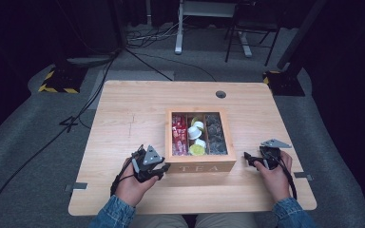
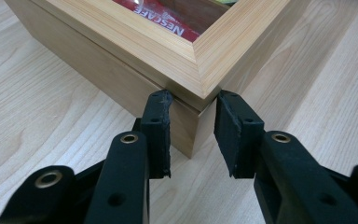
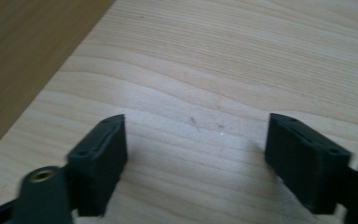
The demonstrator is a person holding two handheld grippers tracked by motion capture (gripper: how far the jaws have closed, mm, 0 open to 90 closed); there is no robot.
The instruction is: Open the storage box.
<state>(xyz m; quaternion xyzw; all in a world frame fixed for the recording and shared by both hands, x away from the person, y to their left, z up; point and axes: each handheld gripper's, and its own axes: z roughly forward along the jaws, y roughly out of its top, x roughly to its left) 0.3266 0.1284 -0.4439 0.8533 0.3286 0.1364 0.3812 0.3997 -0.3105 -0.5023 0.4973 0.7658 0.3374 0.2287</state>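
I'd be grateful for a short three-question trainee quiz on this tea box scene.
1. True or false: the left gripper has its jaws closed on a corner of the wooden tea box.
2. What lies between the jaws of the right gripper? A) a sachet B) bare table top C) the box lid
3. What word is written on the box's front?

Key: 1 true. 2 B; those jaws stand apart beside the box. 3 TEA.
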